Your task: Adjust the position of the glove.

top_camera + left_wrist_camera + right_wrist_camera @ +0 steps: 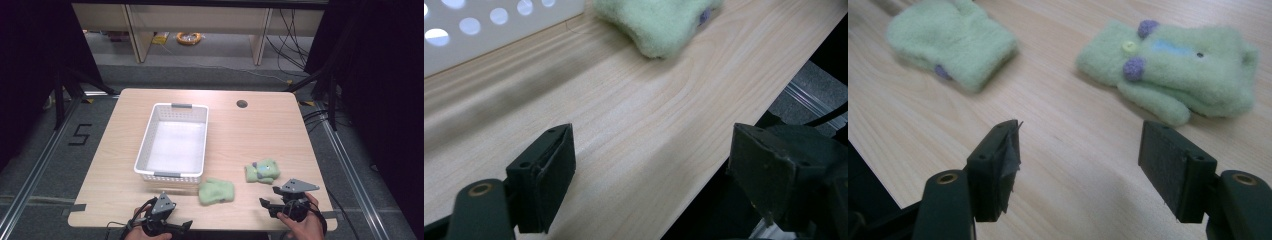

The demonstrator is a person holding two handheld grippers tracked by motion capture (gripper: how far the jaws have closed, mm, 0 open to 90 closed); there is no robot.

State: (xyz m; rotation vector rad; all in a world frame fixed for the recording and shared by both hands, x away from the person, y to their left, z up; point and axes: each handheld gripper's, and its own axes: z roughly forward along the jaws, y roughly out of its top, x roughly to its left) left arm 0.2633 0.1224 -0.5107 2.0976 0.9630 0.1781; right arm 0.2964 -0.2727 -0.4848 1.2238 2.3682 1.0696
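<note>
Jaws of both grippers open, white basket empty, two green mittens beside it

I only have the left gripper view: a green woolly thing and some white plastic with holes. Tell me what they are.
Observer: The green thing is a mitten, lying flat on the table just right of the white basket.
Operator: Say whether there is a second one.
Observer: Yes. Another mitten lies farther right, with purple pom-poms and a yellow button on it.
Operator: Report what's in the basket.
Observer: Nothing; the high view shows its bare white floor.
Operator: Give me the right hand-held gripper.
Observer: The right hand-held gripper is open above the table, near the decorated mitten, touching neither.
</note>
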